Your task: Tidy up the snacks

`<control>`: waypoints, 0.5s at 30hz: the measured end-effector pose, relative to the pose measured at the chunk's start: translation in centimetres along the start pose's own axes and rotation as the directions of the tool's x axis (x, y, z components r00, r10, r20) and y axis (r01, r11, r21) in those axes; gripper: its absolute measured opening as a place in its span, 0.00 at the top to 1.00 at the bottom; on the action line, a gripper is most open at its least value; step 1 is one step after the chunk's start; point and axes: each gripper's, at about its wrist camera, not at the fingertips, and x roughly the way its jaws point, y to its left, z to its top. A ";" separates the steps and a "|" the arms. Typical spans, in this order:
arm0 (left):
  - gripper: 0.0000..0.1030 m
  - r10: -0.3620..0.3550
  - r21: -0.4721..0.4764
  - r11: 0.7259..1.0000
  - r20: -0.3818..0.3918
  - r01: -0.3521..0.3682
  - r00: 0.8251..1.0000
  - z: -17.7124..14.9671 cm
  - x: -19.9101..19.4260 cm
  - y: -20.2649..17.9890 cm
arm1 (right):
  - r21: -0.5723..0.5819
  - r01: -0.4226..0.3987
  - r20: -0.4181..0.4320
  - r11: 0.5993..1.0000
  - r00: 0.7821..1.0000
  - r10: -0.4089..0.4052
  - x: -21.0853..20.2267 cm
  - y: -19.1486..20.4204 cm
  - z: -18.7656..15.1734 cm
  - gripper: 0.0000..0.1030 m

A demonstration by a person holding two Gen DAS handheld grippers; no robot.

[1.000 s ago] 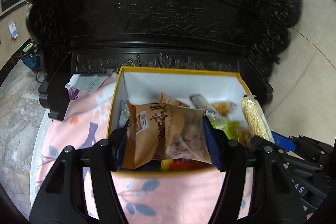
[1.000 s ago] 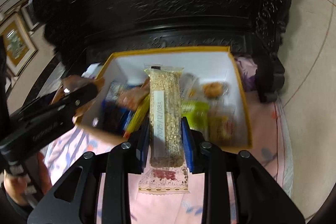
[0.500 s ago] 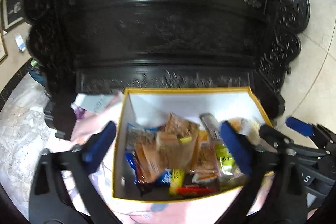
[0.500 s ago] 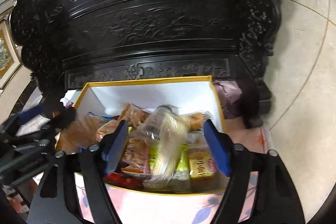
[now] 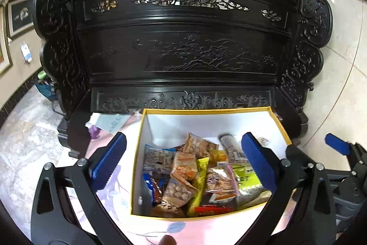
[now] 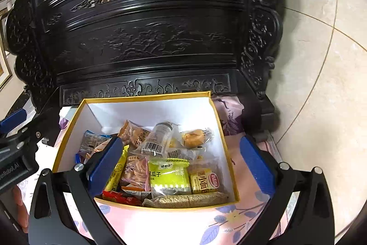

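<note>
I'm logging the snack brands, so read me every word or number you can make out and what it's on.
"小面包", last character partly cut off: yellow packet.
"瓜子": green packet.
"Robot.AI": left gripper body.
Barcode digits on the clear wrapper: too small.
Brown bag's print: blurred.

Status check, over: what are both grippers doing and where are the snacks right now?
Left gripper, right gripper open, empty, jaws just opened. Snacks in yellow-rimmed box. Nothing blocking.

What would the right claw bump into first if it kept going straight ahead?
Probably the snacks in the yellow-edged box: the open right claw points down at the green packet. Depth is hard to judge, so that's a guess.
</note>
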 end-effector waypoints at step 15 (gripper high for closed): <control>0.02 0.010 0.007 1.000 -0.001 -0.010 1.000 -0.1 -0.6 -0.6 | -0.033 -0.012 -0.026 0.999 1.000 0.011 0.3 0.9 -0.5 0.01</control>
